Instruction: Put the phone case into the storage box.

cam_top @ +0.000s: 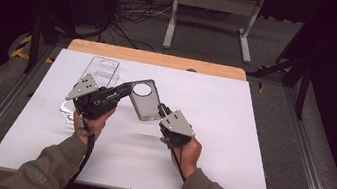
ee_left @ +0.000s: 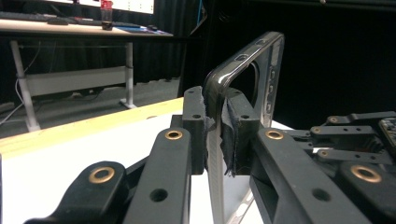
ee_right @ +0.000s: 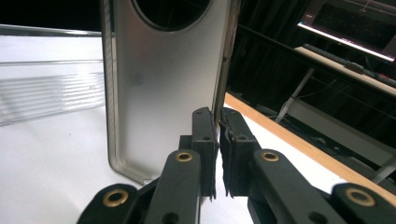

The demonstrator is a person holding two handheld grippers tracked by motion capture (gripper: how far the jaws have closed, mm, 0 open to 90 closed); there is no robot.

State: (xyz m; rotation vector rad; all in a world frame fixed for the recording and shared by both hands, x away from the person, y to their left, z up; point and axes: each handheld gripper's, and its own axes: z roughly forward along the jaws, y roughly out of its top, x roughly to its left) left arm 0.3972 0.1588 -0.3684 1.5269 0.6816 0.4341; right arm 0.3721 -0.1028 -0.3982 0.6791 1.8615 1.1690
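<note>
As seen from the high view, the phone case (cam_top: 143,100) hangs above the table (cam_top: 229,149) centre, long axis running from left gripper (cam_top: 124,90) down to right gripper (cam_top: 160,108). Left gripper view: jaws pinching the case's rim, case edge-on. Right gripper view: jaws apparently nipping the side edge, camera hole away.

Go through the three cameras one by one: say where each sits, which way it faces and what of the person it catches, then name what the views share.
High view: above the person's side, looking forward and down on the white table; both forearms and both tongs show.
Left gripper view: rides the left tongs, looking along the jaws, which clamp the phone case edge.
Right gripper view: rides the right tongs, facing the case's inside; jaws pinch its side wall.
Shared: the phone case, gripped from both ends.
</note>
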